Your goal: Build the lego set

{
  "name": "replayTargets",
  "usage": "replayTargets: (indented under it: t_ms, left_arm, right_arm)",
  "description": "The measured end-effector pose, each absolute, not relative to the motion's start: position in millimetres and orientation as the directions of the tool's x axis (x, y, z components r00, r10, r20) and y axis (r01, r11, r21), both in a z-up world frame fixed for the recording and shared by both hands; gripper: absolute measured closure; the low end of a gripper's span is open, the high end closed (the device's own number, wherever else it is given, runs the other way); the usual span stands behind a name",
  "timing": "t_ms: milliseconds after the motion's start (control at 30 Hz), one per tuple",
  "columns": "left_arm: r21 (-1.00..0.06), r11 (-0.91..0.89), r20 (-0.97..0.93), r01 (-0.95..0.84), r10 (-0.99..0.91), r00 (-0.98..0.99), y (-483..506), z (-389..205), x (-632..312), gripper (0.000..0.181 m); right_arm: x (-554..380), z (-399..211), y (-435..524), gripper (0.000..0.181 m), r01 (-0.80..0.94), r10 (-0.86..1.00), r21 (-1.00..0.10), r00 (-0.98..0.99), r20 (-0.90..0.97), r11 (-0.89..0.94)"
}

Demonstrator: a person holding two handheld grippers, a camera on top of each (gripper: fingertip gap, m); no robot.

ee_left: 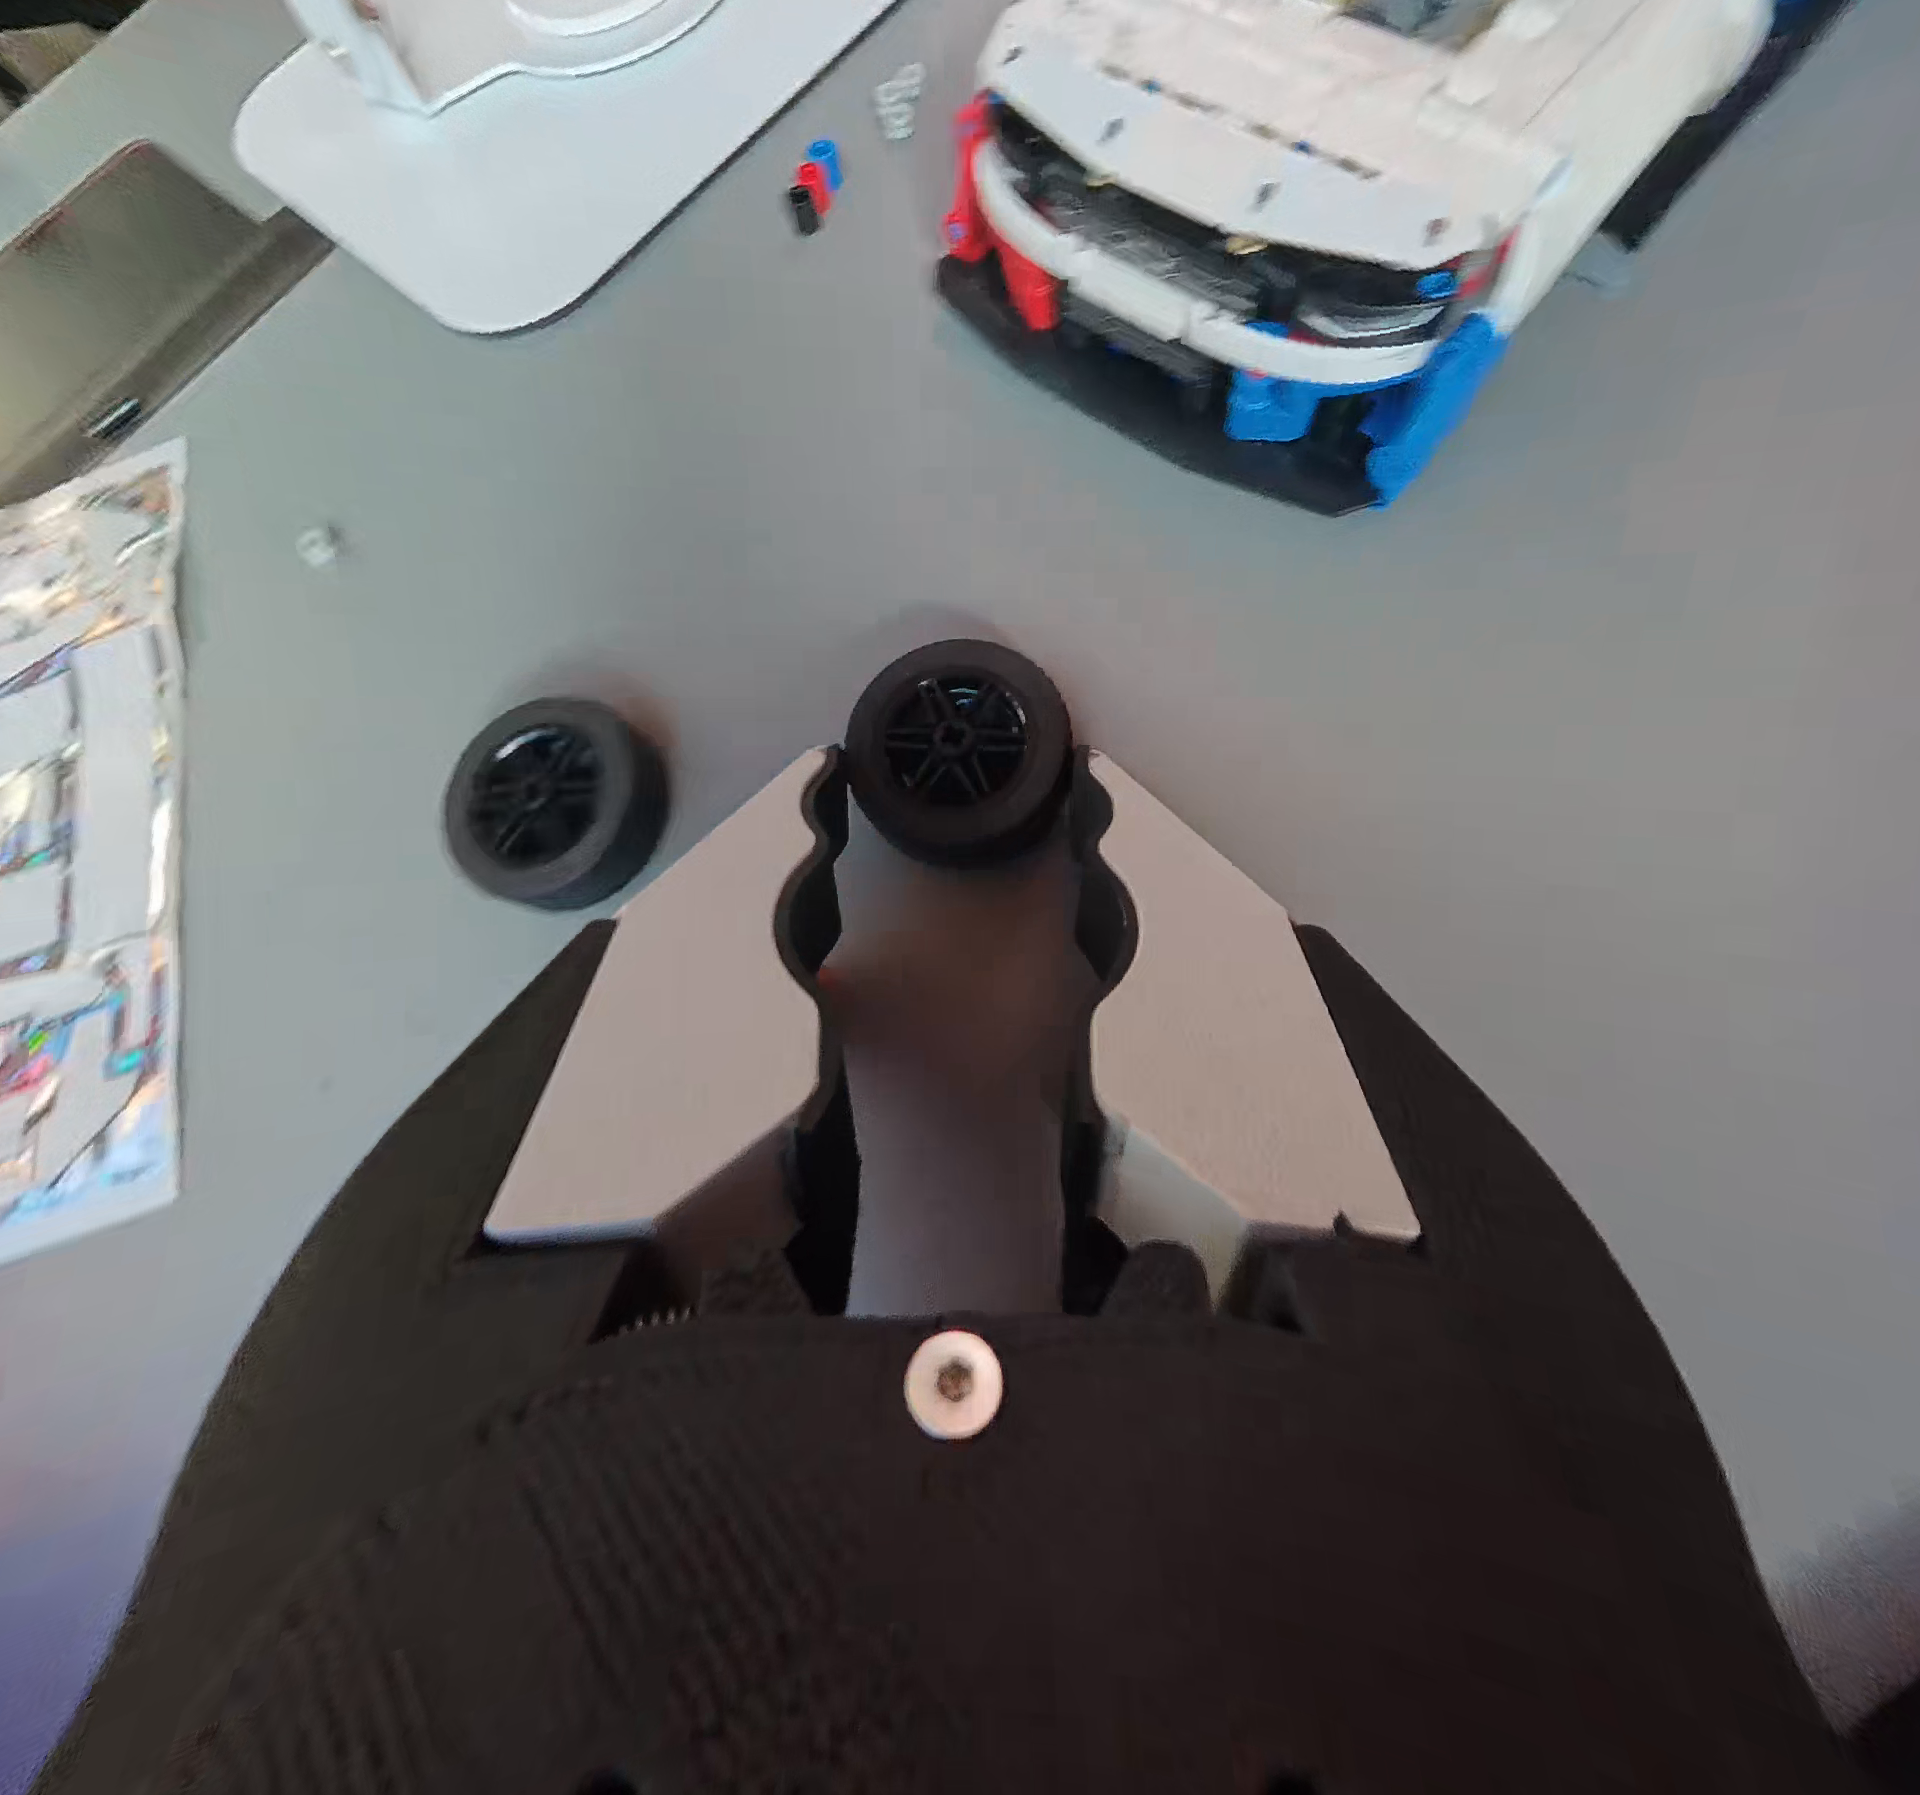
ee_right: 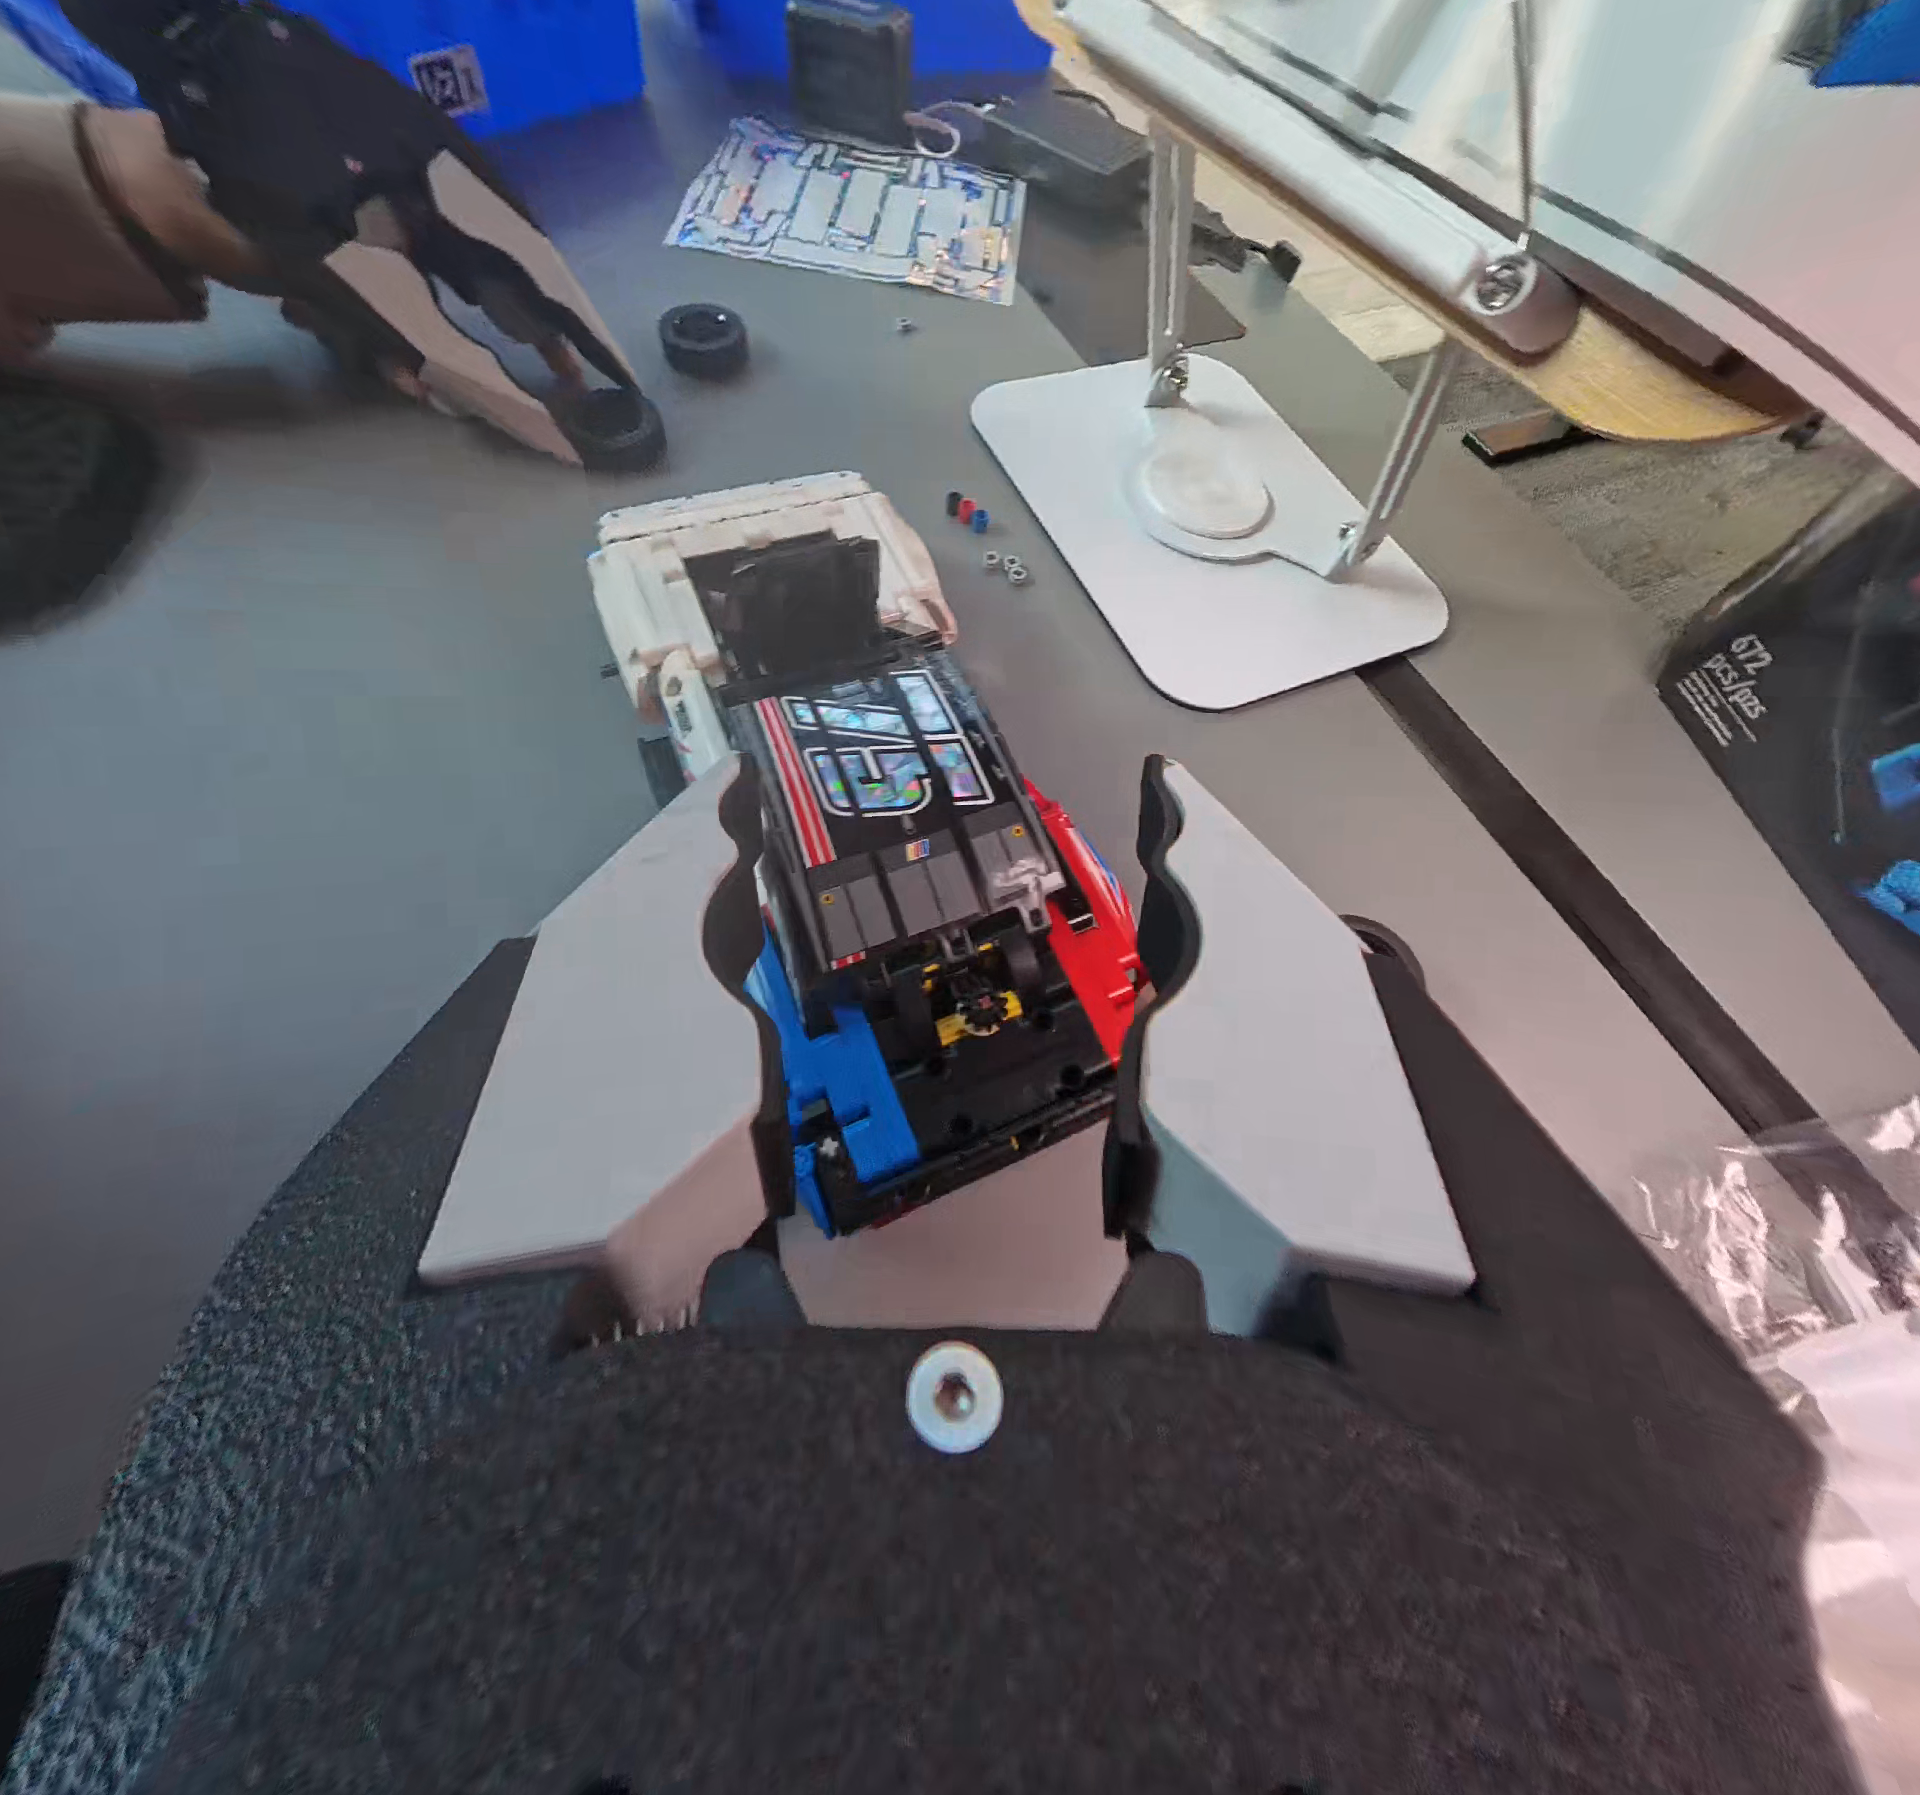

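The lego car, white with red and blue sides and a black roof, lies on the grey table. My right gripper is shut on the car's rear, pads against the blue and red sides. The car's front shows in the left wrist view. My left gripper is shut on a black wheel resting on the table, short of the car's nose. In the right wrist view this left gripper and its wheel lie far left. A second black wheel lies loose just beside it.
Black, red and blue pins and small grey pieces lie between the car and a white stand base. A sticker sheet lies left. Blue bins stand behind, a dark box and plastic bag right. Spacing between my two grippers at the tips: around 30 cm.
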State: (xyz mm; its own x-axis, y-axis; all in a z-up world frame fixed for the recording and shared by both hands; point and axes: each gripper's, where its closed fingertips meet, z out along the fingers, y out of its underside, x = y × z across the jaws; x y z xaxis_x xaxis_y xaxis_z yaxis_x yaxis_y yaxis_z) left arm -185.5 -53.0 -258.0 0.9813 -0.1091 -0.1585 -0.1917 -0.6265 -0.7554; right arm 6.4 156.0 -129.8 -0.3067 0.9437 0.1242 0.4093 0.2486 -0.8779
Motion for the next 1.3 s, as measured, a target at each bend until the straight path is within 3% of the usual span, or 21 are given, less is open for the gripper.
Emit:
replayTargets:
  t_ms: [167,333,467,567,633,867,967,1033,1167,1300]
  left_arm:
    - [-0.804,-0.430,-0.221,-0.410,-0.425,0.878,-39.6,-237.5,-74.3,0.141]
    - [-0.747,-0.358,-0.364,-0.560,-0.484,0.796,-28.0,-241.8,-26.1,0.140]
    - [-0.727,-0.368,-0.367,-0.580,-0.507,0.780,-23.0,-253.8,-13.7,0.140]
    - [-0.741,-0.388,-0.331,-0.549,-0.500,0.800,-24.9,-252.6,-15.6,0.129]
    - [-0.774,-0.393,-0.280,-0.496,-0.490,0.825,-28.5,-248.3,-18.9,0.125]
    - [-0.902,-0.354,-0.142,-0.245,-0.293,0.946,-32.6,-215.4,-73.8,0.132]
    - [-0.915,-0.354,-0.125,-0.196,-0.213,0.969,-32.2,-215.1,-97.9,0.132]
    - [-0.919,-0.354,-0.112,-0.177,-0.197,0.974,-33.9,-215.8,-103.9,0.132]
    - [-0.920,-0.344,-0.126,-0.186,-0.191,0.974,-36.1,-214.1,-107.0,0.134]
    - [-0.916,-0.344,-0.144,-0.206,-0.196,0.970,-36.9,-214.7,-106.5,0.134]
  right_arm:
    - [16.1,-152.9,123.6,0.095,0.490,0.882,-0.758,-0.406,0.239,0.431]
    - [2.2,-186.1,109.6,0.093,0.552,0.843,-0.657,-0.464,0.270,0.514]
    - [-13.7,-188.6,92.2,0.100,0.520,0.824,-0.656,-0.473,0.312,0.547]
    - [-23.5,-186.2,84.6,0.111,0.530,0.852,-0.685,-0.445,0.276,0.500]
    - [-29.7,-184.9,85.2,0.130,0.547,0.878,-0.704,-0.412,0.244,0.453]
    - [-52.4,-186.4,86.9,0.149,0.598,0.913,-0.707,-0.369,0.175,0.377]
    - [-56.9,-191.6,79.9,0.127,0.634,0.890,-0.644,-0.419,0.177,0.427]
    - [-53.7,-195.9,79.5,0.104,0.651,0.846,-0.552,-0.484,0.225,0.520]
    - [-46.6,-202.1,100.0,0.079,0.671,0.752,-0.339,-0.588,0.297,0.659]
    - [-39.8,-225.7,119.3,0.079,0.686,0.694,-0.130,-0.678,0.245,0.716]
